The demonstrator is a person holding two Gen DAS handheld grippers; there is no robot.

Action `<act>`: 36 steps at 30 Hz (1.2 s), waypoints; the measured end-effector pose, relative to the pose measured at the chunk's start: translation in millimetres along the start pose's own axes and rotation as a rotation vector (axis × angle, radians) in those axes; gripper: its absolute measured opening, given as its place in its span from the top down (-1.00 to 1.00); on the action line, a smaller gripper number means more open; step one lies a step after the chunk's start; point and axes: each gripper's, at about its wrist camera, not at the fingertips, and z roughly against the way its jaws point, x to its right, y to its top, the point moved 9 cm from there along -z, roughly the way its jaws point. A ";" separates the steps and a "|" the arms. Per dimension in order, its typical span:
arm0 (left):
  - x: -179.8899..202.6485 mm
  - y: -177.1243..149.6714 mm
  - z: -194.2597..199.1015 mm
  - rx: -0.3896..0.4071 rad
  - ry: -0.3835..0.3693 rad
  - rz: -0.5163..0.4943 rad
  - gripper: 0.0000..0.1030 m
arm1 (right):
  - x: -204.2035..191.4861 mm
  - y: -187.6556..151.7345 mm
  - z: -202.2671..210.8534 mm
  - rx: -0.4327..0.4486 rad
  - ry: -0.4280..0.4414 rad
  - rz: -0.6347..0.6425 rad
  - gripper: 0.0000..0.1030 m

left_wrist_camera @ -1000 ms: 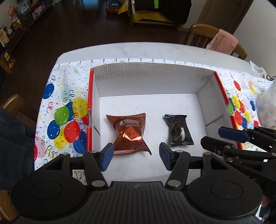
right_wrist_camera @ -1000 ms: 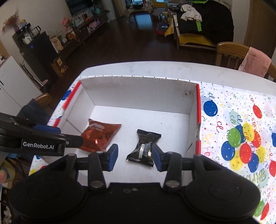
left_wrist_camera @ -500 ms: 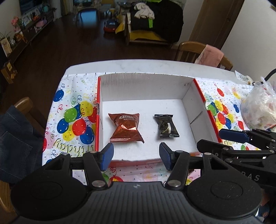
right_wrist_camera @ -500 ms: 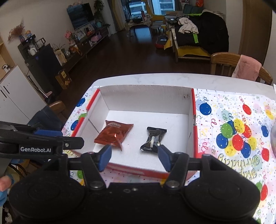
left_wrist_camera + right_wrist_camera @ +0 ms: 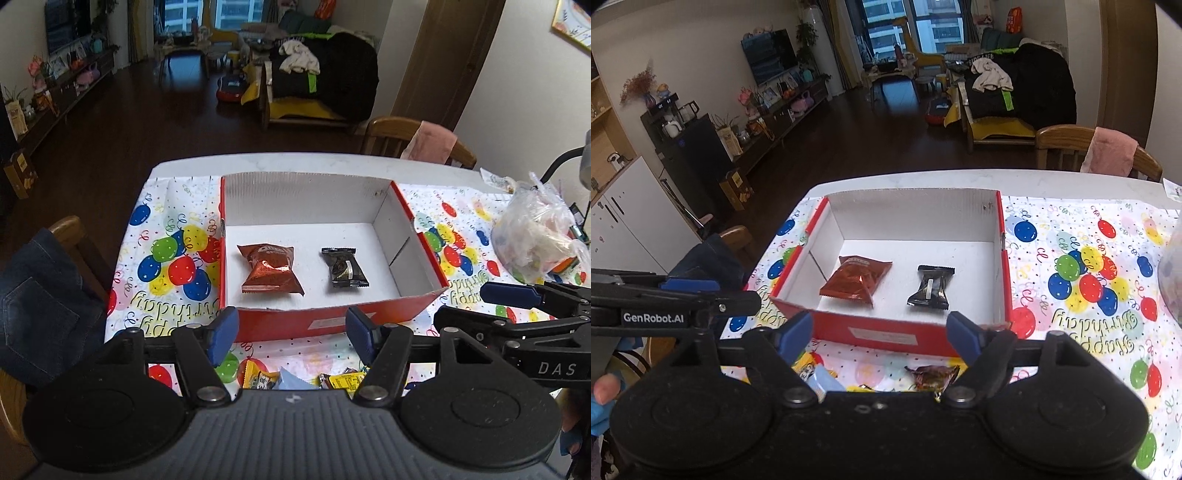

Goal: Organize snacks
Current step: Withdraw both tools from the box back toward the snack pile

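Both grippers, left (image 5: 291,334) and right (image 5: 881,334), now back outside red box (image 5: 332,321), jaws opening, empty; two snacks inside box, floor between bare.

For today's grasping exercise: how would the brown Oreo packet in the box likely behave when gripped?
The brown packet looks puffed, so probably light and squashy. Its glossy foil may slip between pads. Lying flat in the box, it seems unlikely to roll.

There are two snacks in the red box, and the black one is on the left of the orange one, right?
Not quite. Two snacks do lie in the red box, but the black packet is on the right of the orange Oreo packet, not the left. Both wrist views show it that way.
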 end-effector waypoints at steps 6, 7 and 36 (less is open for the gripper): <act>1.6 -16.6 25.8 0.083 0.043 -0.051 -0.42 | -10.2 -15.7 16.4 0.016 0.039 0.001 -0.75; 2.3 -19.7 29.1 0.092 0.044 -0.058 -0.43 | -12.4 -18.8 18.8 0.016 0.051 0.000 -0.77; -46.0 -153.3 0.5 -0.045 0.098 0.195 -0.67 | 19.6 -169.5 5.5 -0.061 -0.111 0.122 -0.97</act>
